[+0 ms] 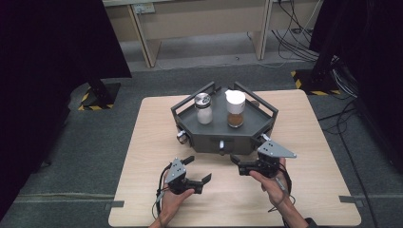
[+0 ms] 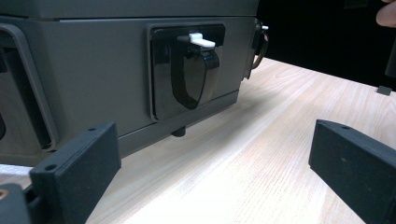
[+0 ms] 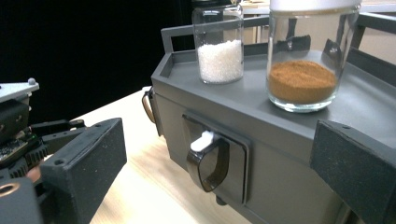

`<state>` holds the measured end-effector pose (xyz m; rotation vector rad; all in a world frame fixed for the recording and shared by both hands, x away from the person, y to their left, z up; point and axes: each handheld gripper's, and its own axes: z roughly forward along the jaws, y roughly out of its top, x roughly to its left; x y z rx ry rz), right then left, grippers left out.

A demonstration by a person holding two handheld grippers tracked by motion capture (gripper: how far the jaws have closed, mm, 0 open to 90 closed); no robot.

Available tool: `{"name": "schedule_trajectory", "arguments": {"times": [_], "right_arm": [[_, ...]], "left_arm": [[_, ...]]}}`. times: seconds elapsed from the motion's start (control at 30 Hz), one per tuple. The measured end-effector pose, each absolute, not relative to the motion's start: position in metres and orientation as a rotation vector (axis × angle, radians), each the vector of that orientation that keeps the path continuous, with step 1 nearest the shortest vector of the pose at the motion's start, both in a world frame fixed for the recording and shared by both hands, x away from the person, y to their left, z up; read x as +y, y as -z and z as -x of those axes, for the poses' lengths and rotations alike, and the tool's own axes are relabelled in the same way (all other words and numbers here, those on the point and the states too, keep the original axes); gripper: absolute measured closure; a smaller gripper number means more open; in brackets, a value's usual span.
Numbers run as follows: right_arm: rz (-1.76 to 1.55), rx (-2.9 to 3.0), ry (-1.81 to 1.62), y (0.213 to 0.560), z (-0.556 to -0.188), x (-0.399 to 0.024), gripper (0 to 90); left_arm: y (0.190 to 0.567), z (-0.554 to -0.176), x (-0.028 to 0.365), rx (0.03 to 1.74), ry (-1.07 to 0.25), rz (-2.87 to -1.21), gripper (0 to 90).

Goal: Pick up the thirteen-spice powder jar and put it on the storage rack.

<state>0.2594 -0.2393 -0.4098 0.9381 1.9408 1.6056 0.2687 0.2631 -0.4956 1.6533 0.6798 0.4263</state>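
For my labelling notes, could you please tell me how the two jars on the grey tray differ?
The left jar has a silver cap and holds white grains; the right jar has a white lid and holds brown powder. The right jar looks wider and taller than the left jar. Both are clear glass, upright, and stand apart on the tray.

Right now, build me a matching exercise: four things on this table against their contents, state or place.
1. left jar
2. right jar
3. left gripper
4. black handle

A. brown powder, white lid
B. on the grey tray box's front wall
C. white grains, metal lid
D. jaws open over bare table

Pairs: 1-C, 2-A, 3-D, 4-B
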Motion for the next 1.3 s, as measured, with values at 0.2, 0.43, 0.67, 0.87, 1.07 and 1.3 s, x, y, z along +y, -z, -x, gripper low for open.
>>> {"name": "schedule_trajectory", "arguments": {"times": [0.2,0.43,0.67,0.87,1.07,1.3], "right_arm": [[-0.934,1.952,-1.599,0.417,-0.254,-0.243,4.0],[-0.932,1.972,-1.602,0.426,-0.248,-0.247,4.0],[-0.944,1.978,-1.608,0.434,-0.243,-0.251,4.0],[-0.940,1.980,-1.615,0.440,-0.241,-0.253,3.9],[-0.941,1.991,-1.595,0.446,-0.239,-0.254,4.0],[-0.949,1.999,-1.598,0.450,-0.240,-0.256,3.9]], "left_arm": [[0.496,-0.269,0.263,0.680,-0.426,-1.654,1.7],[0.496,-0.269,0.263,0.683,-0.426,-1.651,1.7],[0.496,-0.269,0.263,0.684,-0.423,-1.650,1.7],[0.496,-0.269,0.264,0.686,-0.422,-1.646,1.7],[0.496,-0.270,0.265,0.693,-0.418,-1.642,1.7],[0.496,-0.270,0.265,0.699,-0.421,-1.637,1.7]]}}
